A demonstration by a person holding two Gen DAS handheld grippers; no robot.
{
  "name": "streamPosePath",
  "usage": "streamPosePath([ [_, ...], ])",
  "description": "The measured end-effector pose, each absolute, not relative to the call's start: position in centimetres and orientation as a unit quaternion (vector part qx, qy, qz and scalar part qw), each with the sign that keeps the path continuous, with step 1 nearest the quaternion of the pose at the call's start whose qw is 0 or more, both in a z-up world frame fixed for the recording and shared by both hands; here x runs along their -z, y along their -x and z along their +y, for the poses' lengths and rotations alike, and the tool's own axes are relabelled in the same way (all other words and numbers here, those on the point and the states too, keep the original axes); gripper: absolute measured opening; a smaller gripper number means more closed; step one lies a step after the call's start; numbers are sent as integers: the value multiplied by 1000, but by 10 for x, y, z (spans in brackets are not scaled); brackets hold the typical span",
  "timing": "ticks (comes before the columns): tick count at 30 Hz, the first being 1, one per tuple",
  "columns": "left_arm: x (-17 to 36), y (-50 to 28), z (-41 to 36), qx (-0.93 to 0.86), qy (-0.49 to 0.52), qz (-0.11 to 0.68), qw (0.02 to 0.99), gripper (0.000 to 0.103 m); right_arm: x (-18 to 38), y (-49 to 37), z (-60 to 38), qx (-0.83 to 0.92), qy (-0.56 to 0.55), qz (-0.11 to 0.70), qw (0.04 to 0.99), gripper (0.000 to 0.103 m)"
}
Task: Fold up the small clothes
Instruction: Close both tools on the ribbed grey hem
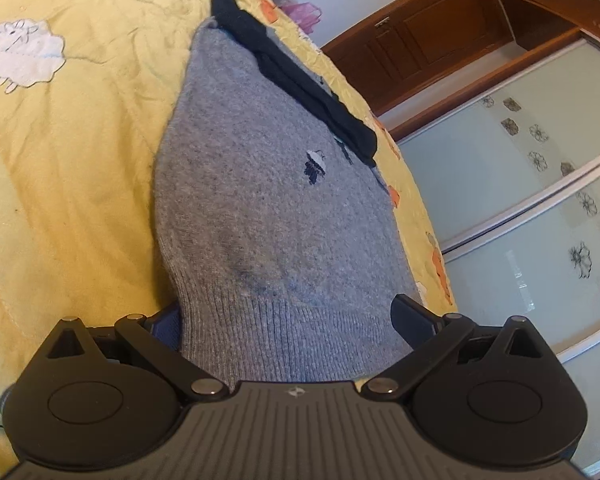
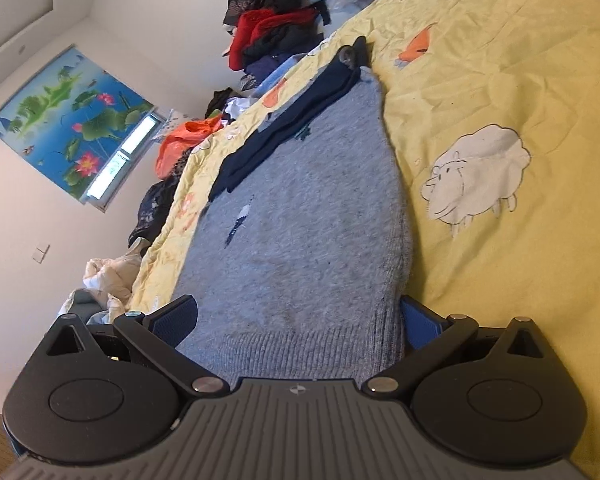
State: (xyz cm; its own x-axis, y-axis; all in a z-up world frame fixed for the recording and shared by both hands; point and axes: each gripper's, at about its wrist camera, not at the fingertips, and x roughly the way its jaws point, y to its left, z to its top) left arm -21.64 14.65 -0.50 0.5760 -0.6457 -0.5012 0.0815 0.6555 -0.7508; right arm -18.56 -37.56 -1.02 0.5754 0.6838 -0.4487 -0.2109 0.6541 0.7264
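A small grey knit sweater (image 1: 268, 208) lies stretched out on the yellow bedspread (image 1: 68, 168), with its ribbed hem nearest both cameras. A dark navy garment (image 1: 300, 76) lies along one long edge of it. My left gripper (image 1: 290, 324) is open wide, and the hem fills the gap between its fingers (image 1: 410, 316). In the right wrist view the same sweater (image 2: 300, 220) and navy garment (image 2: 284, 132) run away from me. My right gripper (image 2: 296, 324) is also open wide, its blue pads (image 2: 420, 324) on either side of the hem. No finger visibly pinches the cloth.
The bedspread (image 2: 500, 60) carries sheep and fox prints. Piles of loose clothes (image 2: 276, 28) sit beyond the bed's far edge, with an orange item (image 2: 180, 144) and white cloth (image 2: 108, 276) beside it. A wardrobe with sliding glass doors (image 1: 520, 184) stands past the bed edge.
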Motion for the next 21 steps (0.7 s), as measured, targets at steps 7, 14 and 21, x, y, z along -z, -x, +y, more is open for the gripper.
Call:
streamPosePath([
  [7,2,226,140,223,324,396,830,97,9,182,-377,-290,-323,401,807,85],
  [14,7,220,158,178,335,426,821,34,19,186,-385,-284,-340,426,789,48],
  [21,7,219,152,186,370,418,809,73,24,176,-392,-267,-370,433,777,39],
])
